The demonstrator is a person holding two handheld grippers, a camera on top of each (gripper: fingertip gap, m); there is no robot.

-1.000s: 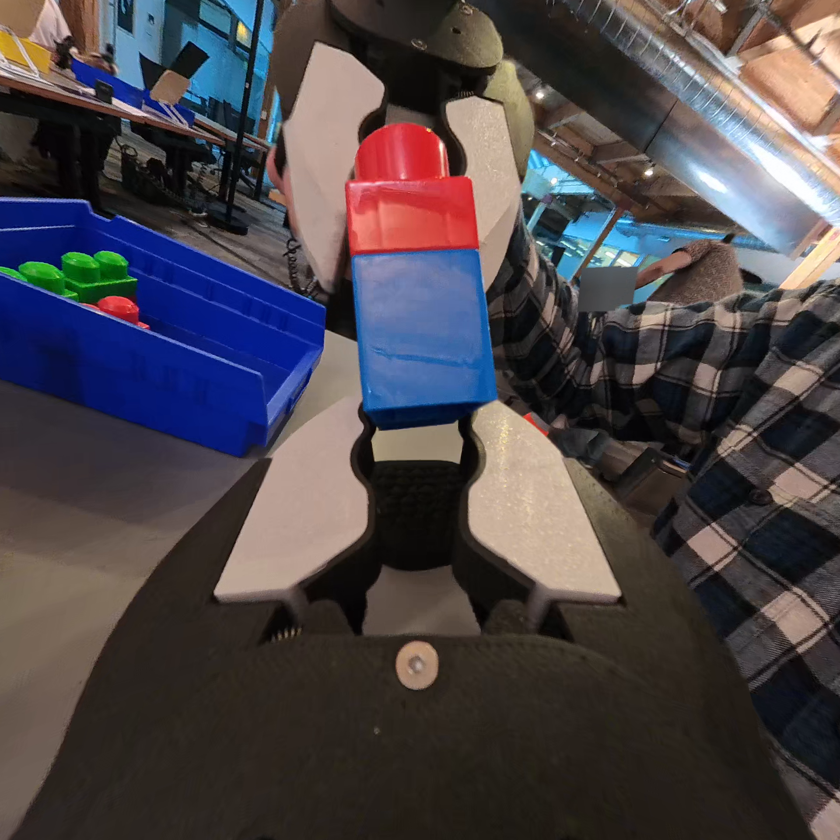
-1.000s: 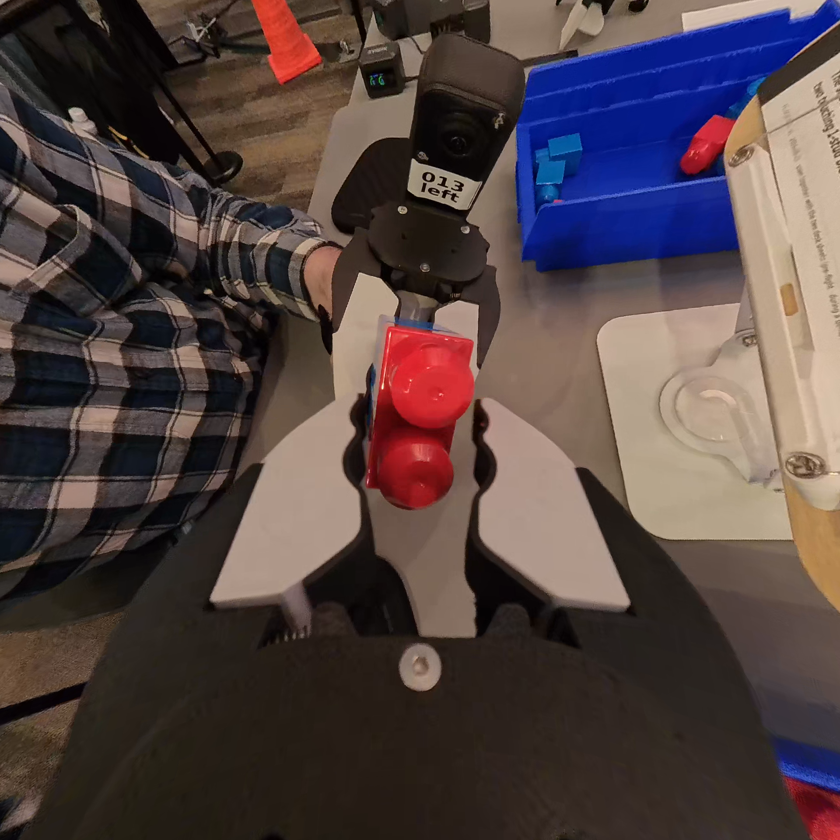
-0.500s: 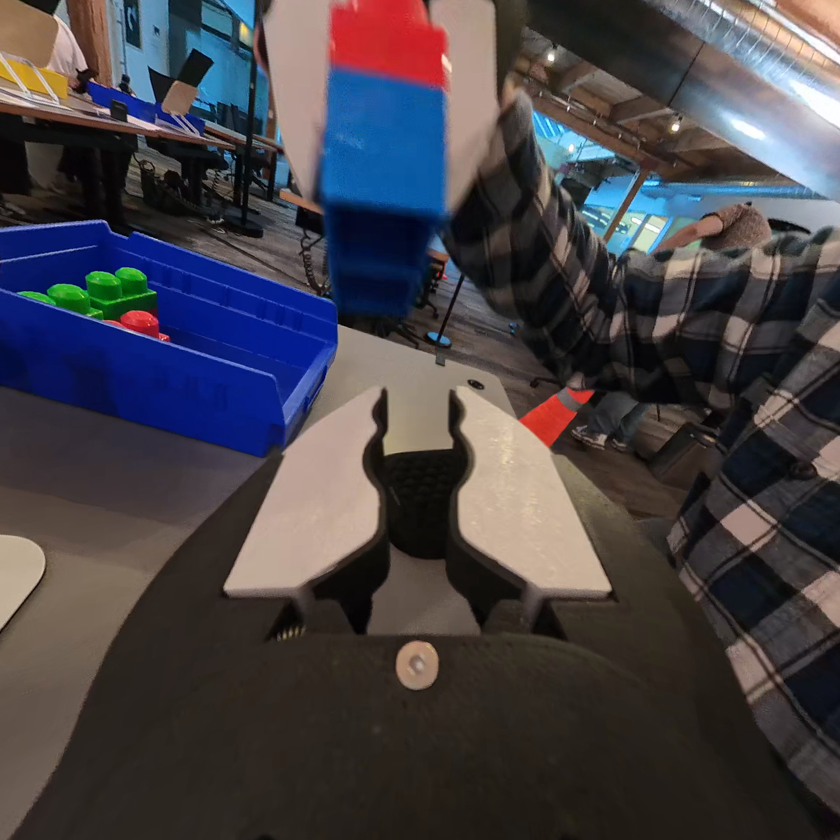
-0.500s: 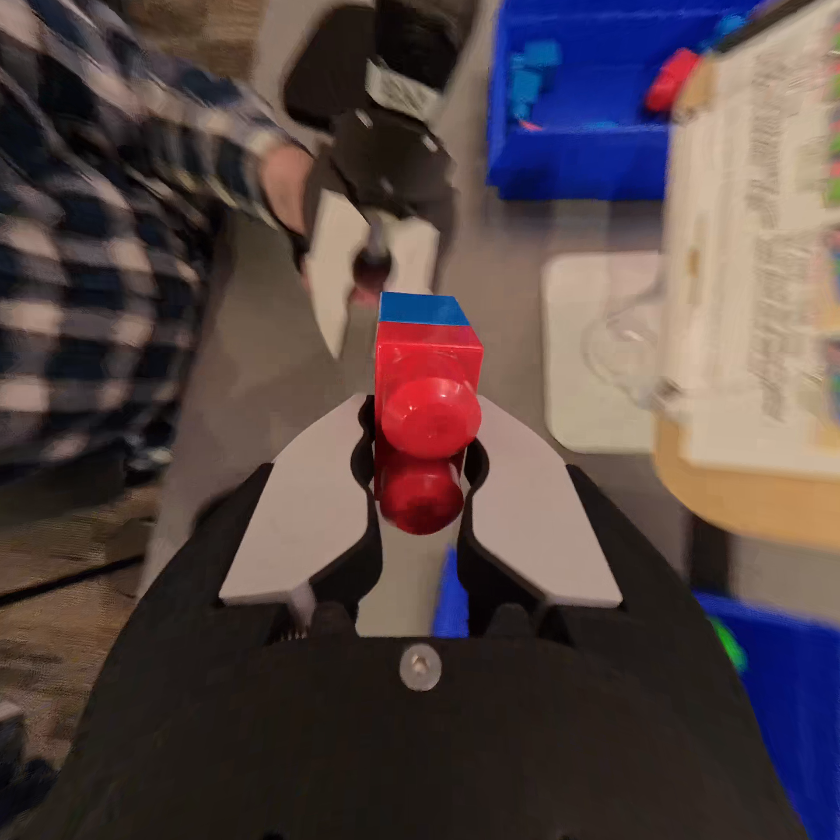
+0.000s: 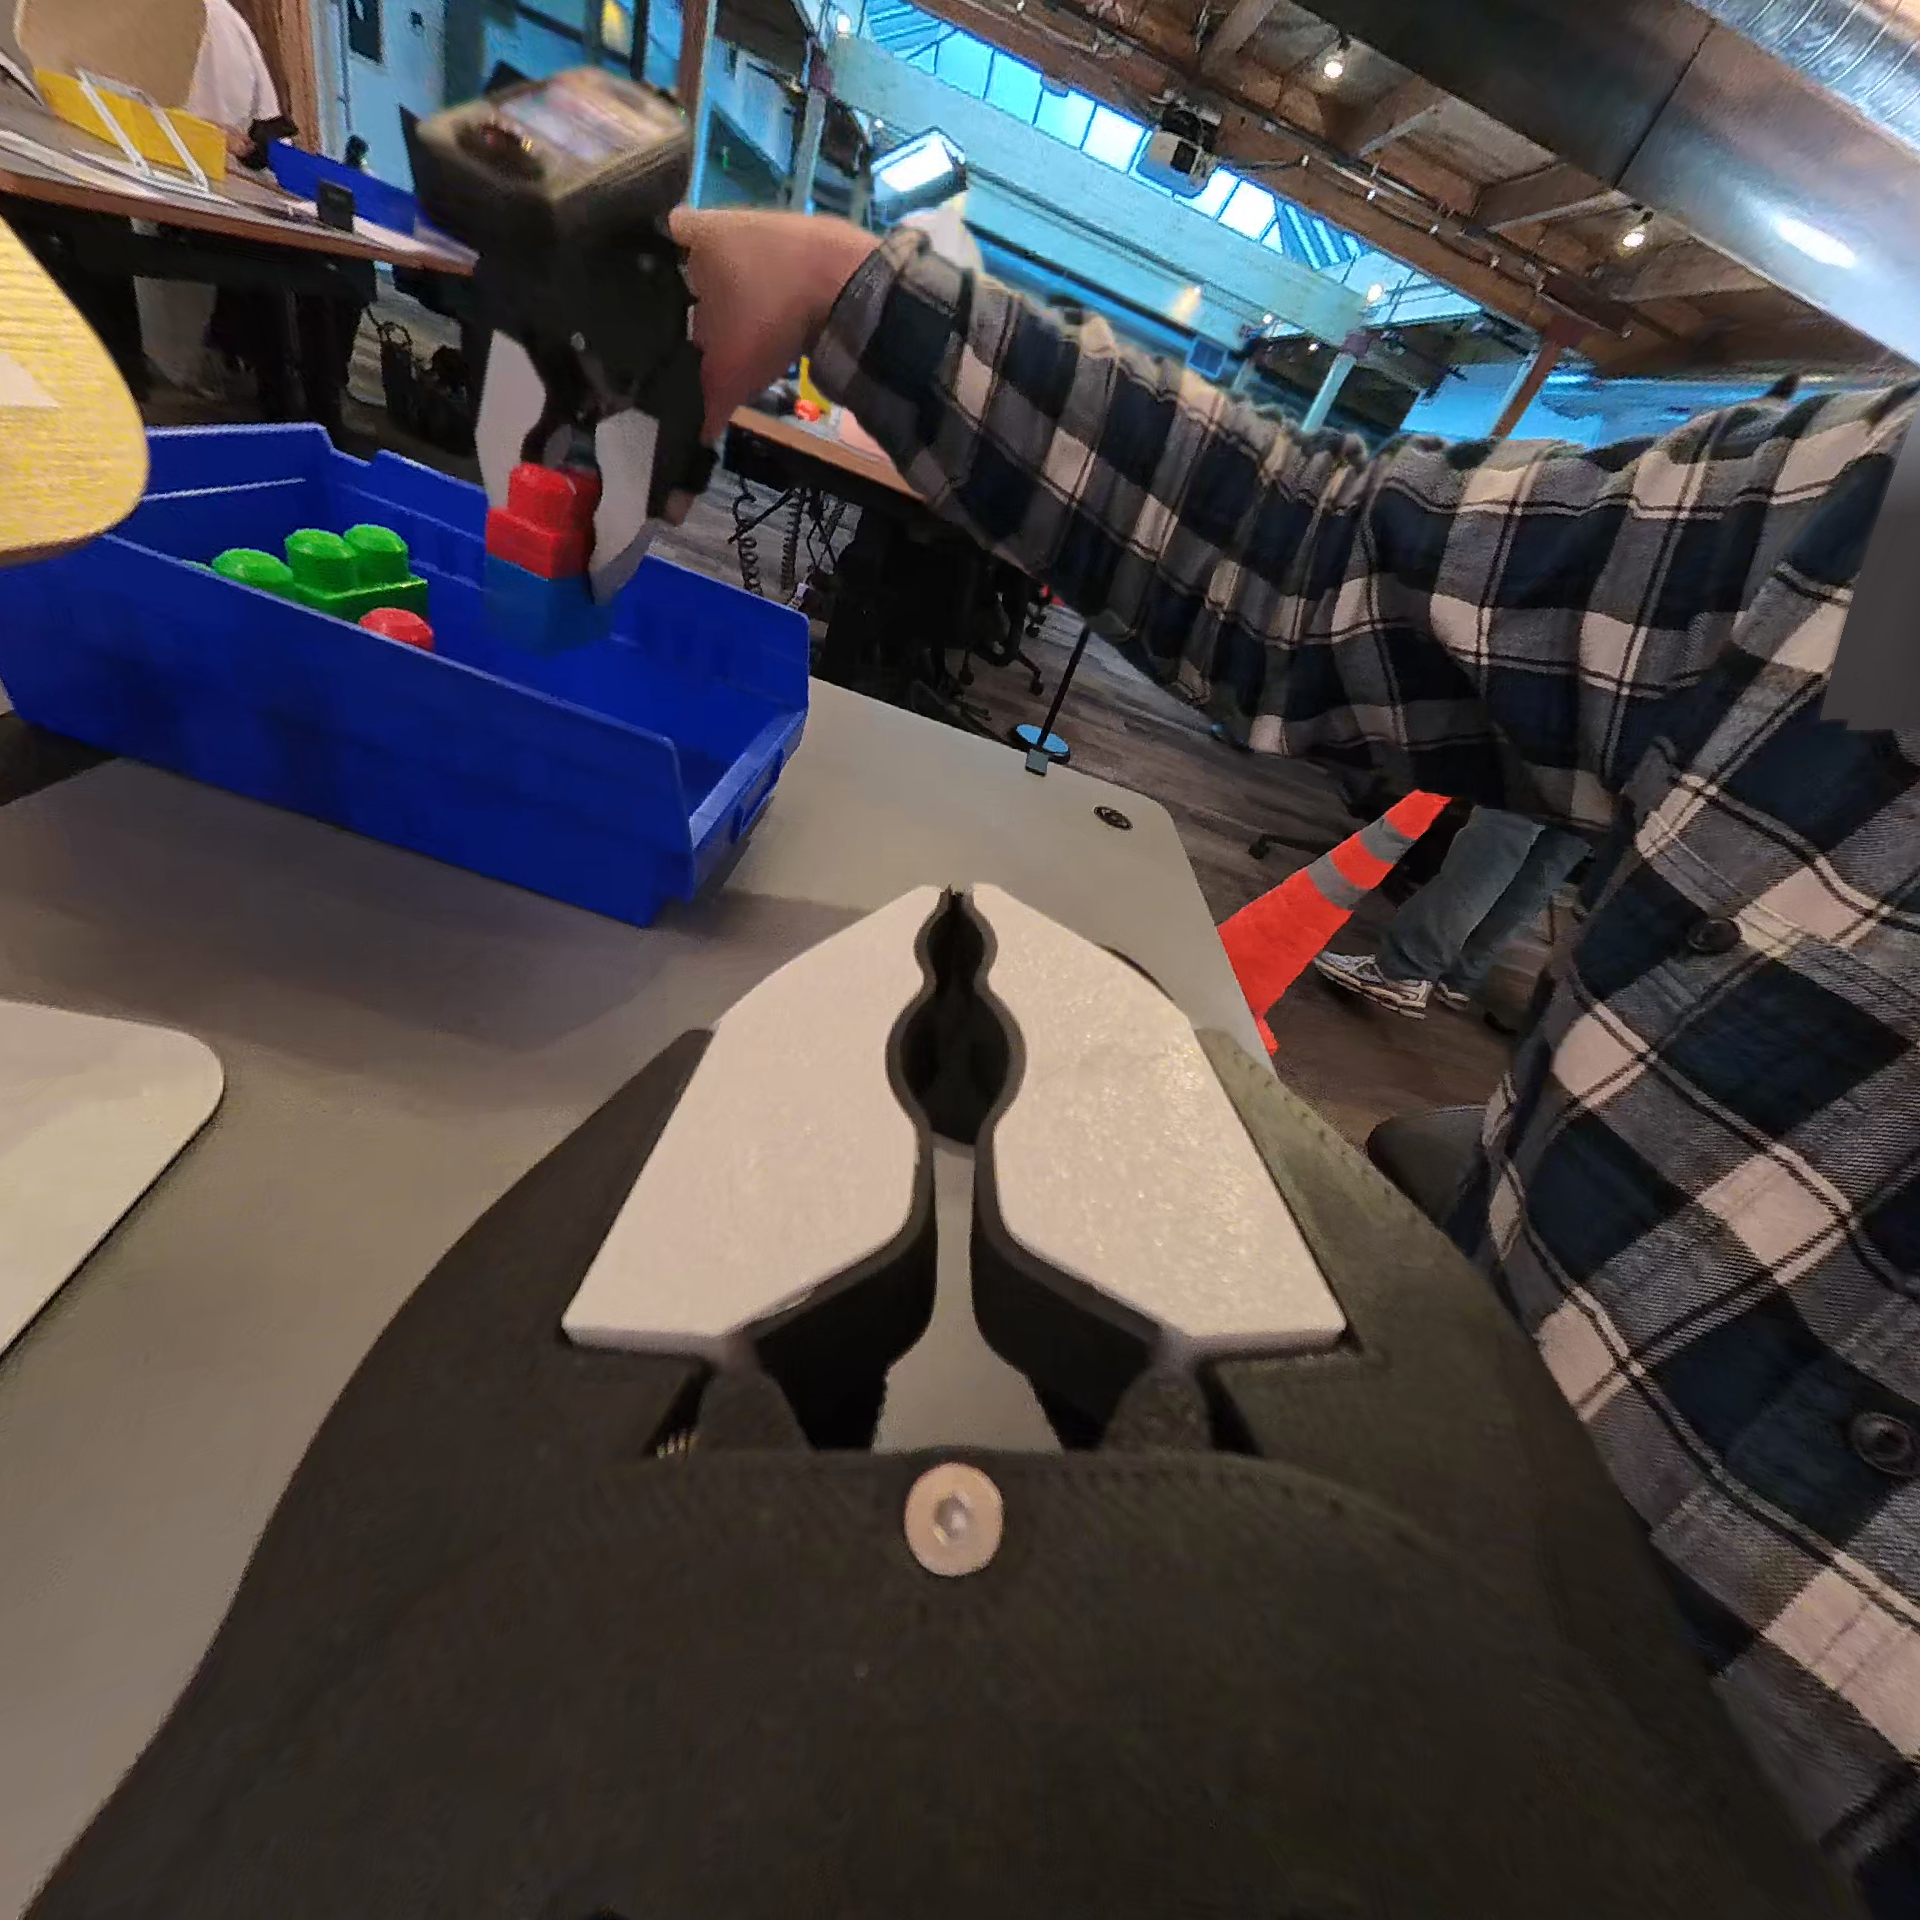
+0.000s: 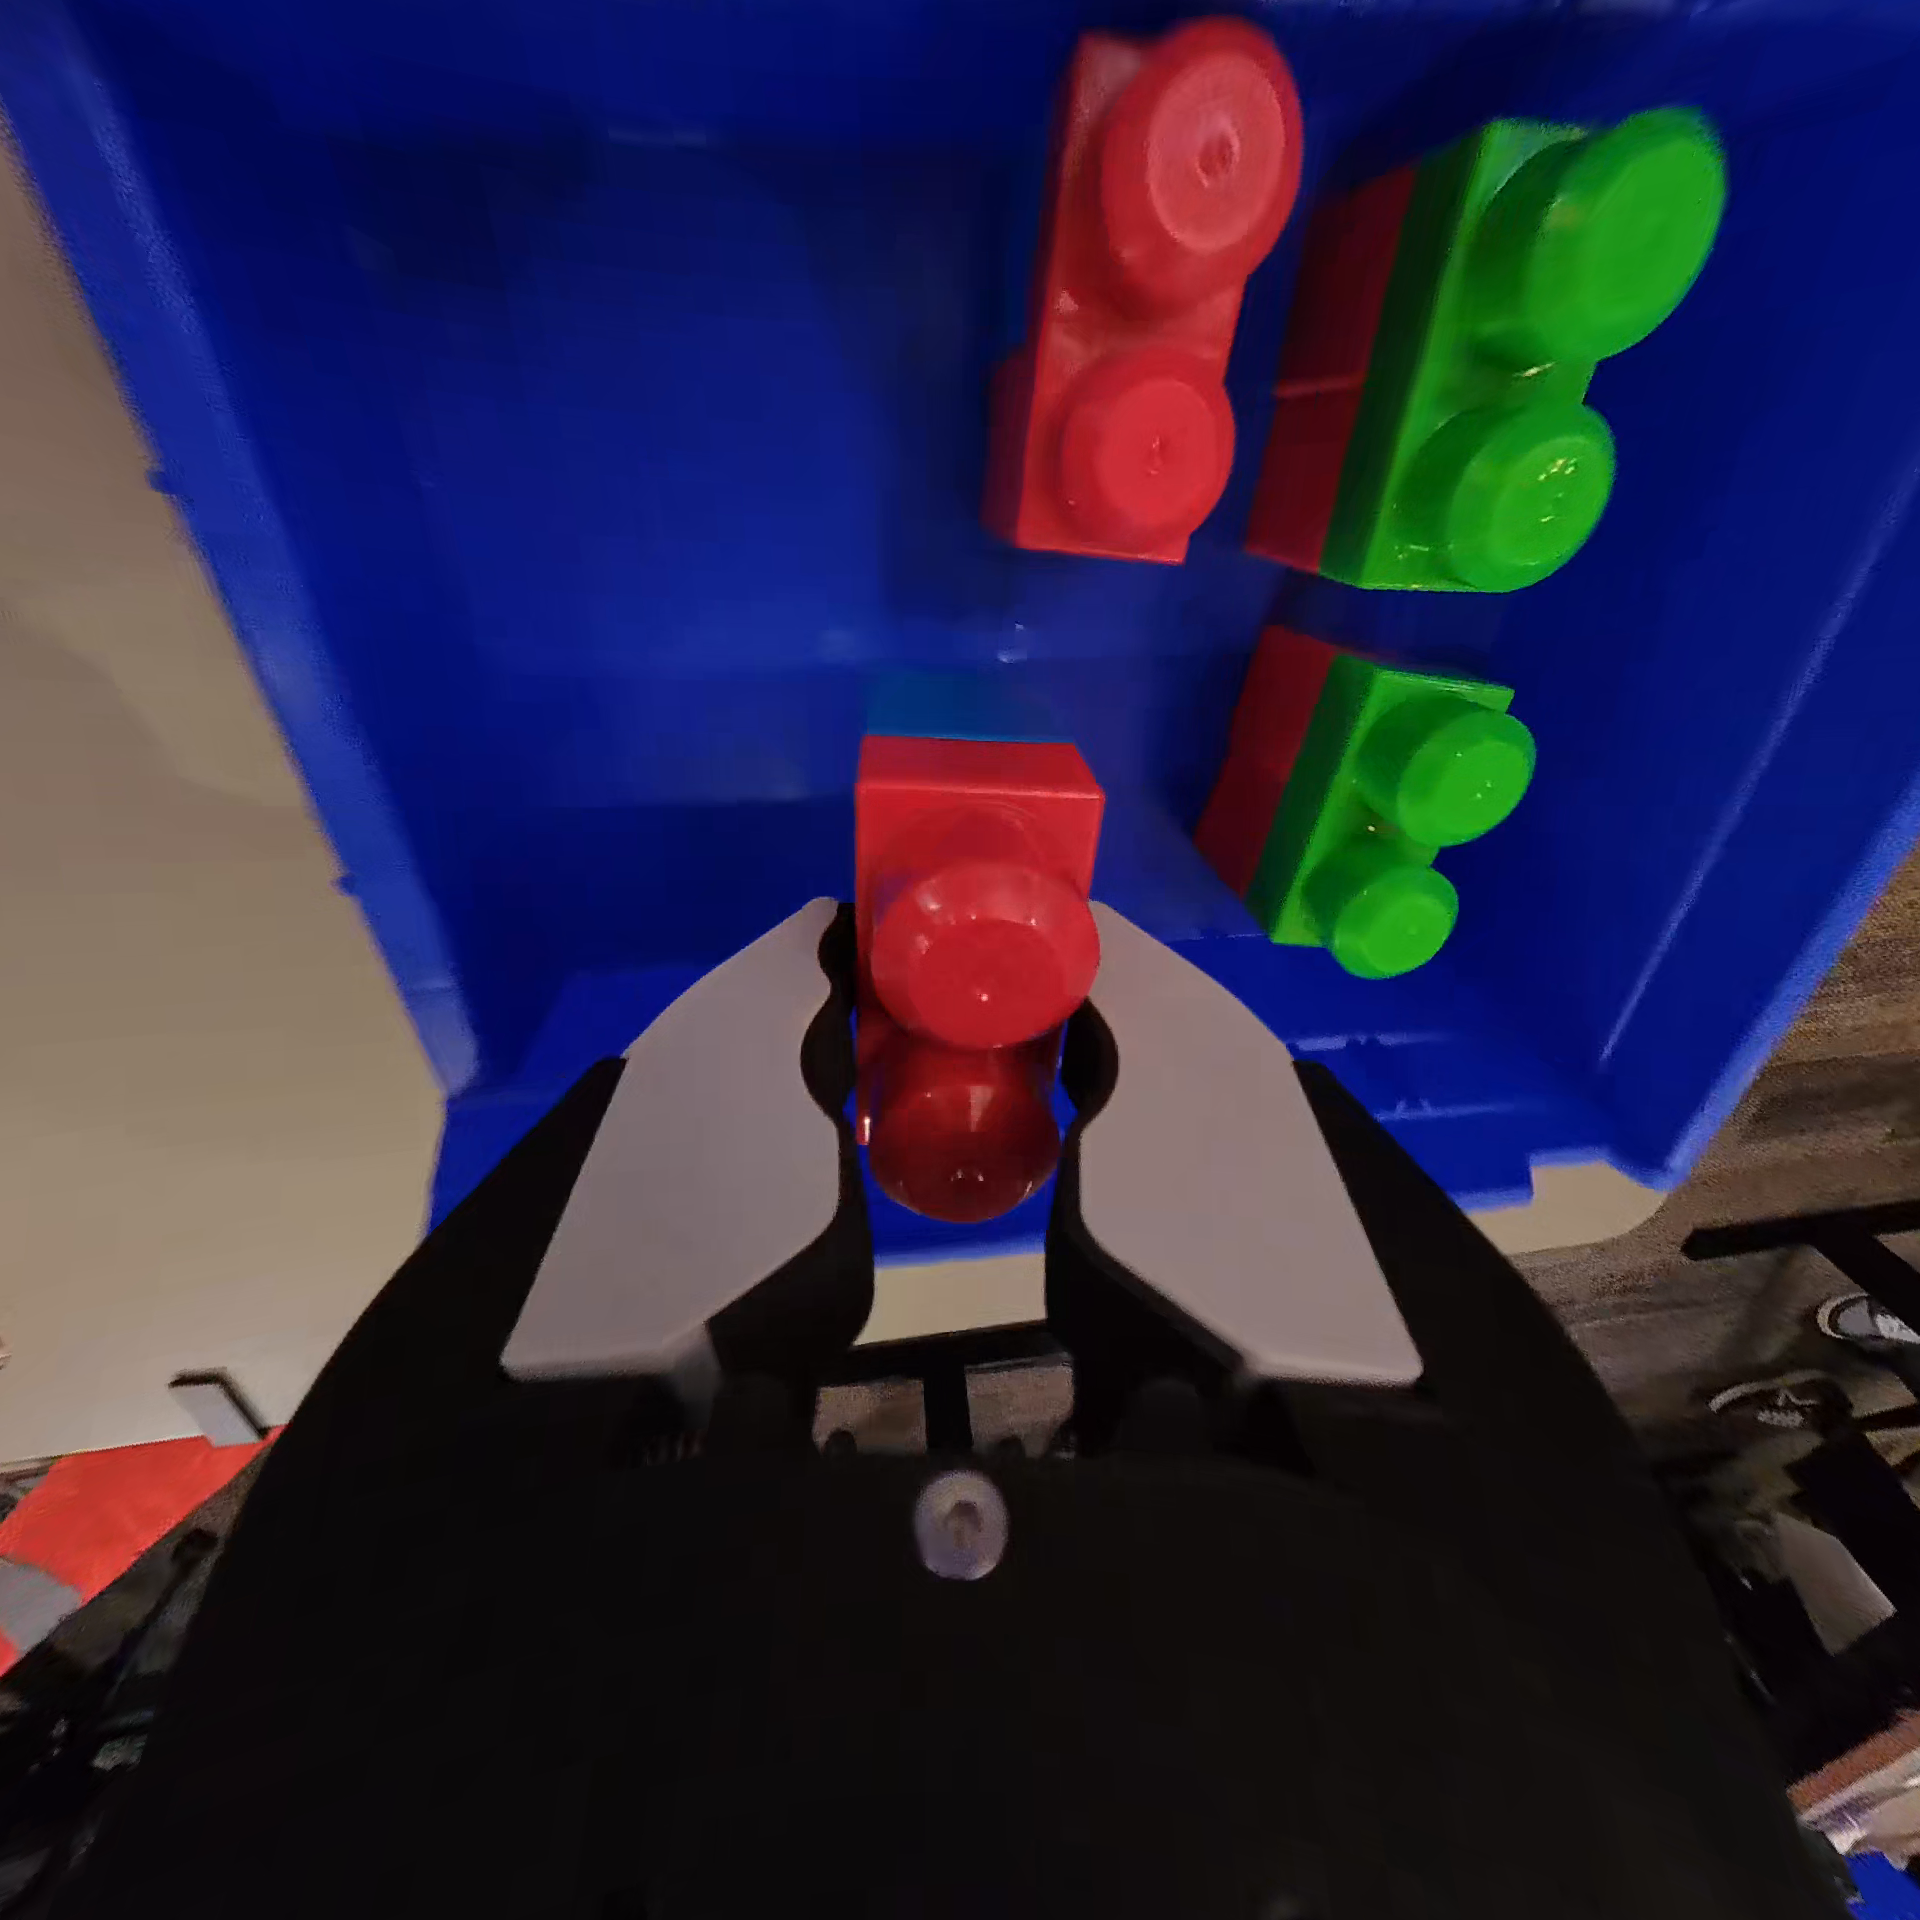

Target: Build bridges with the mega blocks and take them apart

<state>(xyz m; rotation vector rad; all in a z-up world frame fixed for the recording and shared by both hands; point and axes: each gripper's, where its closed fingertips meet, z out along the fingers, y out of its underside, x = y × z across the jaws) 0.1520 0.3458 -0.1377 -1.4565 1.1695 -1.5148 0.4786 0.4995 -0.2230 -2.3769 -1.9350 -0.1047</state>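
My right gripper (image 6: pixel 966 925) is shut on a red two-stud block (image 6: pixel 977 935) with a blue block (image 6: pixel 961 712) stuck under it. It holds the pair over the blue bin (image 6: pixel 520 416). The left wrist view shows that gripper (image 5: pixel 566 488) with the red and blue stack (image 5: pixel 540 566) at the bin (image 5: pixel 416 748). My left gripper (image 5: pixel 951 896) is shut and empty above the grey table (image 5: pixel 416 1039). In the bin lie a red block (image 6: pixel 1132 312) and two green-on-red stacks (image 6: pixel 1486 353) (image 6: pixel 1371 821).
A white mat (image 5: pixel 73 1132) lies at the left of the table. An orange cone (image 5: pixel 1320 904) stands on the floor past the table's corner. A person's plaid sleeve (image 5: pixel 1351 520) reaches across at the right. A wooden board's edge (image 5: pixel 52 416) shows at the far left. The grippers' ends are close to 40 cm from one another.
My left gripper let go of the blue block and its jaws closed on nothing. My right gripper carried the red and blue stack away over to the blue bin.
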